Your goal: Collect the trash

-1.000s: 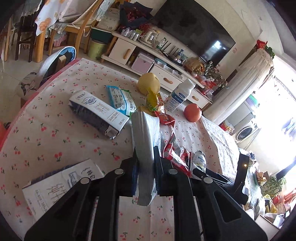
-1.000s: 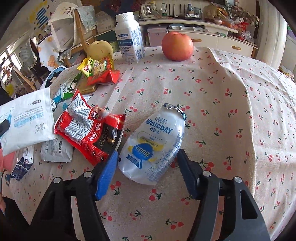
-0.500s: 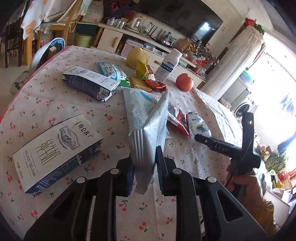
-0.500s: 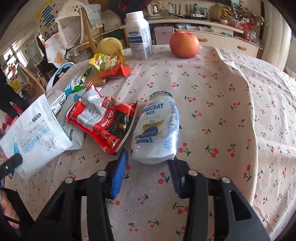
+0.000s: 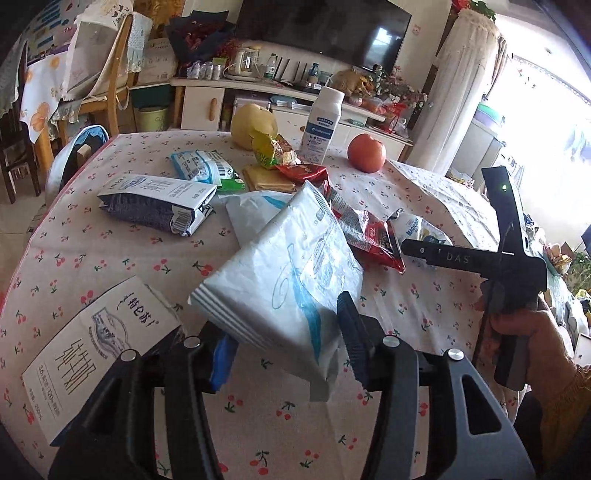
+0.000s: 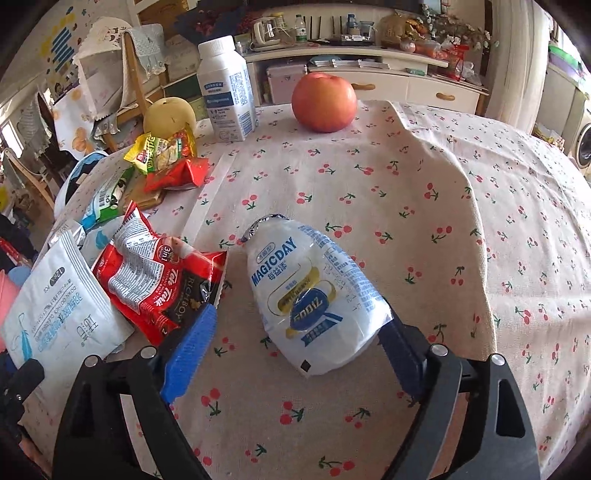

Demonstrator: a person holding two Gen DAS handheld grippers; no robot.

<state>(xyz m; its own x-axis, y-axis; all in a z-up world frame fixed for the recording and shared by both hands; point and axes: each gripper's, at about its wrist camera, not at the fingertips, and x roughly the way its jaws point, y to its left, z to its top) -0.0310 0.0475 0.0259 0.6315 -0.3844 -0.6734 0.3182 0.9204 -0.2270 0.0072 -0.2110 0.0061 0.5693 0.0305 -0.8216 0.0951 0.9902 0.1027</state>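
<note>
Both hand-held grippers are spreading now, the left hand-held gripper [image 5: 288, 345] letting go its light, floppy white packet [image 5: 291, 266] over the worktop [image 5: 74, 254], the right hand-held gripper [image 6: 295, 339] wide around the crushed, slippery bottle [image 6: 317, 295] lying flat, best pinched mid-body.

Home living room: television [image 5: 325, 31], drawer cabinet [image 6: 388, 86], cherry-print tablecloth [image 6: 461, 206].

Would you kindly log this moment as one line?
left tongs: opening, white pack between | right tongs: opening around crushed bottle | table: wrappers remain
</note>
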